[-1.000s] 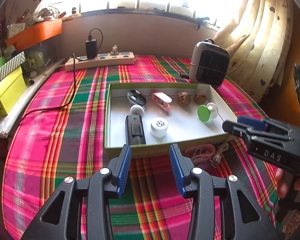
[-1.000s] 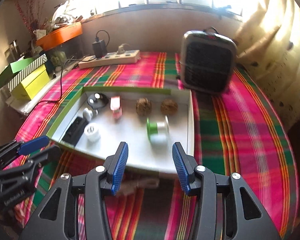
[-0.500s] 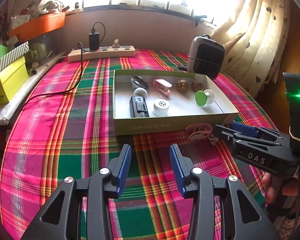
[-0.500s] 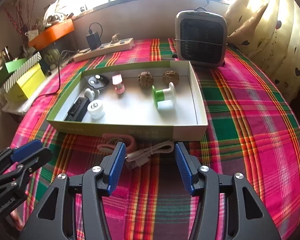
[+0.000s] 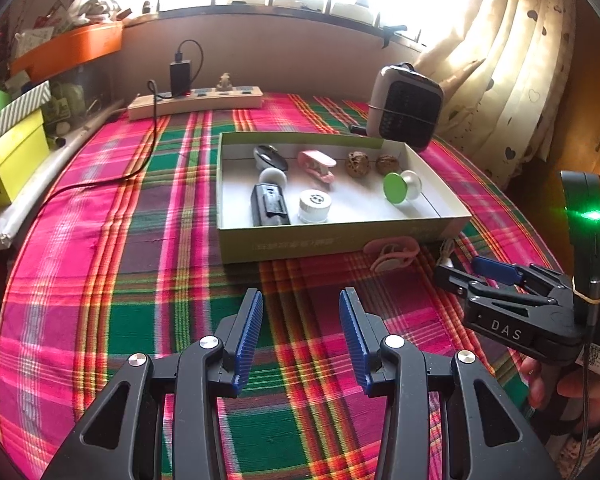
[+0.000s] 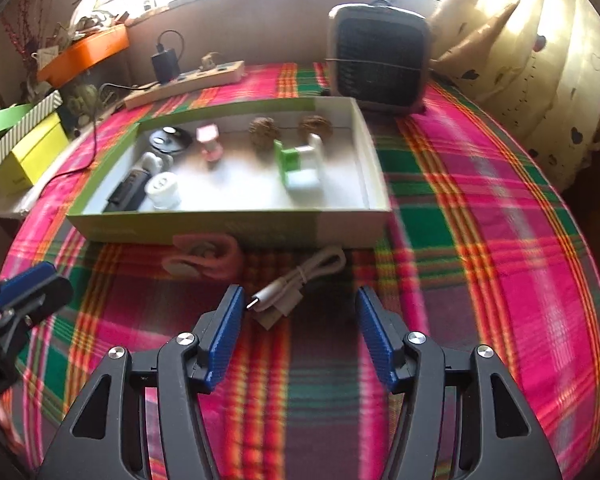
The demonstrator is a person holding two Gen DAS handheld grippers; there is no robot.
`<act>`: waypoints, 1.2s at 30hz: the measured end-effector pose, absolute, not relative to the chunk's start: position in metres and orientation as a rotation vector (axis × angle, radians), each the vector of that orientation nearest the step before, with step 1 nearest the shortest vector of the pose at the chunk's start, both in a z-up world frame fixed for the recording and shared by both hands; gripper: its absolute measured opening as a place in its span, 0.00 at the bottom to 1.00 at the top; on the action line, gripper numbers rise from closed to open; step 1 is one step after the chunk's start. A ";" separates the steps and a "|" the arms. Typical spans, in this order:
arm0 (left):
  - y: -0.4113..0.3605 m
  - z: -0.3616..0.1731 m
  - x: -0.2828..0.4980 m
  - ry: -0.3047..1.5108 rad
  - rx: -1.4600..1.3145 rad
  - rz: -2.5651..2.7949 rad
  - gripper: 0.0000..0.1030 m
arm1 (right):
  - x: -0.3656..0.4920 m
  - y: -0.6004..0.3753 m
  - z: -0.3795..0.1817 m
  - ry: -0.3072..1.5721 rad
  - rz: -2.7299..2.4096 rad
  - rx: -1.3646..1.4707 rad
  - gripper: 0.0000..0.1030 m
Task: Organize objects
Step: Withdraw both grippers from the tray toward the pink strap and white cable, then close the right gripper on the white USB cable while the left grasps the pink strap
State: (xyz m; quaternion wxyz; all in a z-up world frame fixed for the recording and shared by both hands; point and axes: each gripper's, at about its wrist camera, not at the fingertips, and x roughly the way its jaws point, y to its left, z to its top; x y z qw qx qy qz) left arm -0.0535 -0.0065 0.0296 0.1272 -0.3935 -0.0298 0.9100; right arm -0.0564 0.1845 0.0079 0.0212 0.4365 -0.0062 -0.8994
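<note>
Lower now, the right tool [image 6: 300, 320] has just been opening, jaws apart over the white cable [image 6: 300, 280] on the table [image 6: 480, 220], nothing gripped. From the left wrist, the left tool [image 5: 300, 320] hangs apart, empty, before the box [image 5: 320, 240].

You're clearly in somebody's home here: plaid cloth [image 5: 100, 280] over the counter, heart-print curtains [image 5: 512, 80] by a sunny window, a little space heater [image 6: 380, 60], a power strip [image 5: 196, 100] with a charger plugged in, and cluttered boxes [image 5: 12, 156] off to the side.
</note>
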 end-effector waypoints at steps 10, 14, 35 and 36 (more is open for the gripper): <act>0.012 0.028 -0.066 -0.047 -1.162 2.606 0.37 | -0.046 0.207 0.006 -0.012 -2.856 1.396 0.56; 0.025 0.024 -0.076 -0.015 -1.189 2.574 0.37 | -0.049 0.202 0.005 0.024 -2.843 1.378 0.56; 0.075 0.017 -0.094 0.021 -1.198 2.465 0.37 | -0.059 0.217 0.007 0.063 -2.775 1.326 0.25; 0.076 0.016 -0.093 0.017 -1.199 2.460 0.37 | -0.058 0.218 0.007 0.064 -2.771 1.323 0.23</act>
